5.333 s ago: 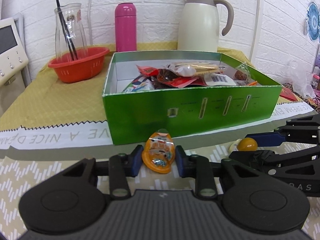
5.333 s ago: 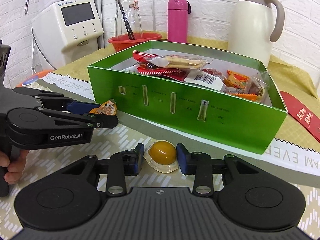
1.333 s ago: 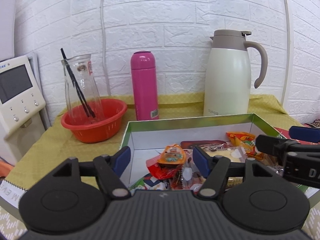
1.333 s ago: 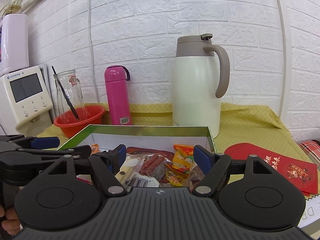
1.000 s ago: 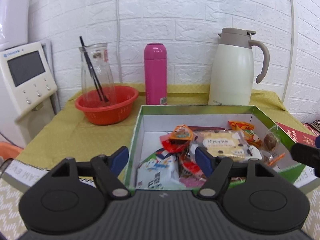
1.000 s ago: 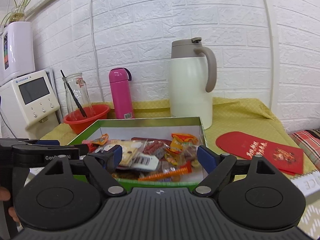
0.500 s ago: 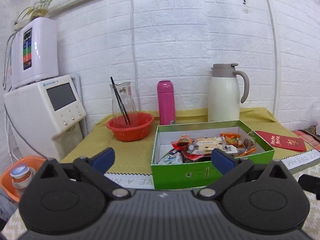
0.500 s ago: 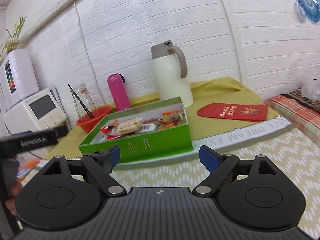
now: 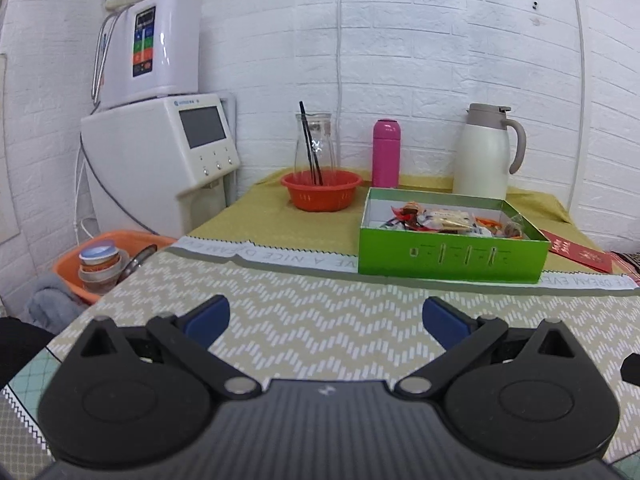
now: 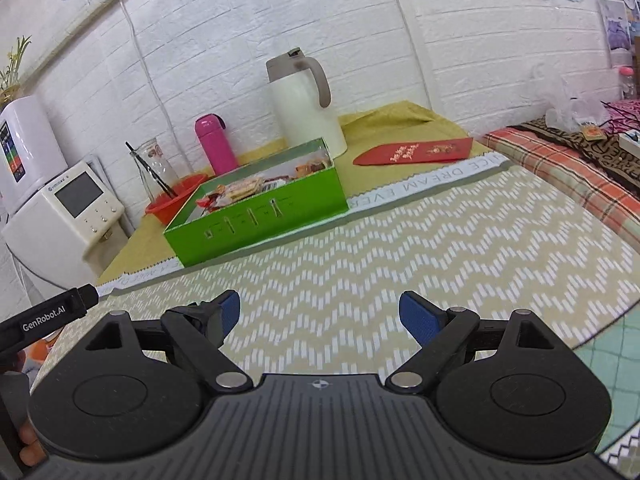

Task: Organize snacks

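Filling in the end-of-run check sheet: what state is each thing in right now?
Left tool: open, empty.
Right tool: open, empty.
Green box: lidless, holds snacks.
Pink flask: upright, capped.
White jug: upright, lid shut.
Glass carafe: upright in the red basket.

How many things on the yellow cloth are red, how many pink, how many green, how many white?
Red: 2, the red basket and the red envelope
Pink: 1, the pink bottle
Green: 1, the green box of snacks
White: 1, the white jug
Total: 5
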`<state>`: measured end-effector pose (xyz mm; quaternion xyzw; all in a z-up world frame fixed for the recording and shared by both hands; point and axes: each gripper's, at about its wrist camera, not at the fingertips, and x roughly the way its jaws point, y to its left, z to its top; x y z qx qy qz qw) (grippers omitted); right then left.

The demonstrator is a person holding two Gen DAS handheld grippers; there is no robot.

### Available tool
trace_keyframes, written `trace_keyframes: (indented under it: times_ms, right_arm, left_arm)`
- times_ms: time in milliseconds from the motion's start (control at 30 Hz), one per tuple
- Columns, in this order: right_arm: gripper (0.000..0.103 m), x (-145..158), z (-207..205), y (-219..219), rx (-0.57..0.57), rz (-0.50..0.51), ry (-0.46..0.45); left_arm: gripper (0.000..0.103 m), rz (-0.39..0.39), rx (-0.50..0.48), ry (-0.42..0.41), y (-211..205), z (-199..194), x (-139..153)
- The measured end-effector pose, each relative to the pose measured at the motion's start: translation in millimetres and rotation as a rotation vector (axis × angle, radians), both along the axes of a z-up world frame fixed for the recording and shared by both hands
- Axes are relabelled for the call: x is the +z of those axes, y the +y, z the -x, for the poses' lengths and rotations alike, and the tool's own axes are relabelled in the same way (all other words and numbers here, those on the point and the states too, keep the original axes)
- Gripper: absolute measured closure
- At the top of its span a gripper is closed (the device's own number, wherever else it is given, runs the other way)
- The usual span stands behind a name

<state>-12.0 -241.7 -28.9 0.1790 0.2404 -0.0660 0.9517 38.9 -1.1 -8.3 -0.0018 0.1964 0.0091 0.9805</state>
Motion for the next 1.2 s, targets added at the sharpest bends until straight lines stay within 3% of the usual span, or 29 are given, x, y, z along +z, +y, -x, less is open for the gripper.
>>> trace_keyframes:
  times_ms: [133, 233, 400, 567, 767, 967, 1200]
  right_arm:
    - [0.0, 4, 21, 18, 0.016, 0.17, -0.026]
    - [0.0, 5, 29, 29, 0.033, 0.249, -0.036]
    - [0.0, 8, 36, 30, 0.078, 0.177, -0.065]
    - [0.0, 7, 37, 39, 0.092, 0.208, -0.054]
    - [0.0, 5, 39, 41, 0.101, 0.213, -0.055]
    - [0.0, 5, 40, 40, 0.085, 0.212, -0.059]
    - [0.0, 8, 44, 43, 0.079, 0.224, -0.073]
  left_arm:
    - [0.001, 0.052, -0.067, 0.008, 10, 21, 3]
    - [0.001, 0.045, -0.088, 0.009, 10, 30, 2]
    - [0.001, 0.051, -0.143, 0.033, 10, 36, 5]
    - [0.001, 0.02, -0.106, 0.045, 6, 38, 5]
    - [0.001, -0.009, -0.092, 0.008, 4, 43, 4]
    - [0.001, 0.033, -0.113, -0.011, 4, 48, 3]
    - [0.001, -0.023, -0.092, -0.063, -2, 55, 6]
